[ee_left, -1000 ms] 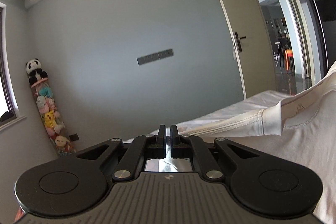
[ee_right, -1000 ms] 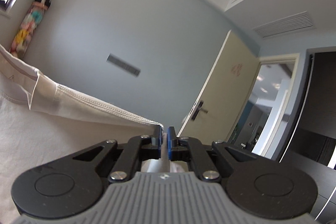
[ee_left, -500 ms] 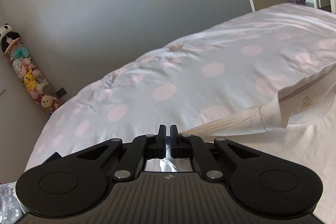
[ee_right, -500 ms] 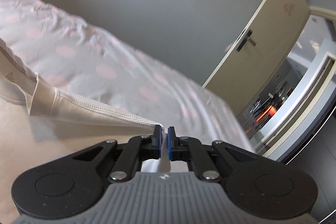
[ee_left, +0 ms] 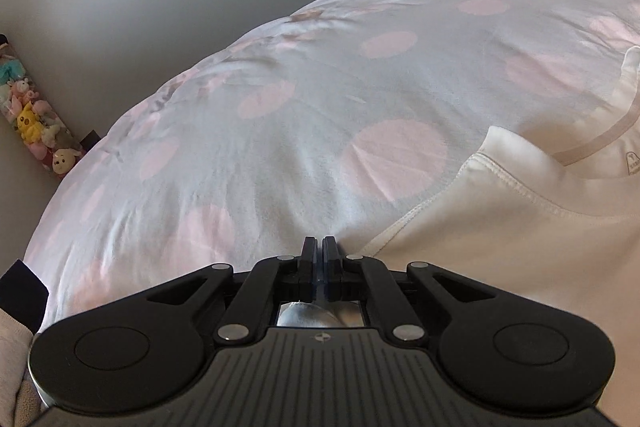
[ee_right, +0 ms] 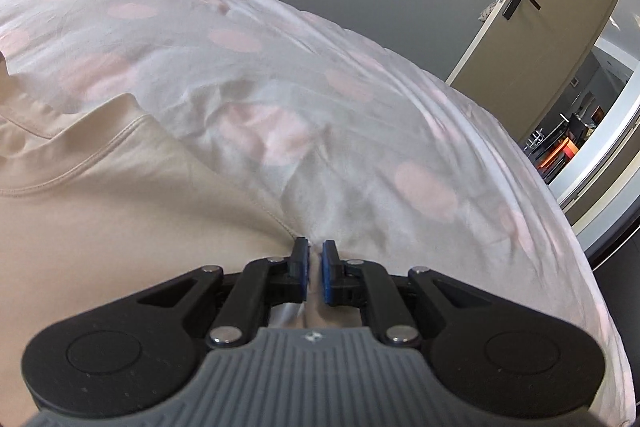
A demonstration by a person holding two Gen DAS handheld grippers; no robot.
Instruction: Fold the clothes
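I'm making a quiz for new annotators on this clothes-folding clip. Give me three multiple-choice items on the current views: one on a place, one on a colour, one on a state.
1. Where does the cream shirt lie?
A. On the bedspread
B. On the floor
C. On a chair

2. What colour are the dots on the bedspread?
A. Green
B. Pink
C. Black

3. How does the left claw stand?
A. Wide open
B. Shut
C. Out of view

Answers:
1. A: the shirt spreads flat over the bedspread, its collar toward the wall.
2. B: pale pink dots are scattered over the light fabric in both views.
3. B: its fingers meet with no gap; whether cloth is pinched between them cannot be told. The right claw, by contrast, shows a narrow gap and is opening at the shirt's edge.
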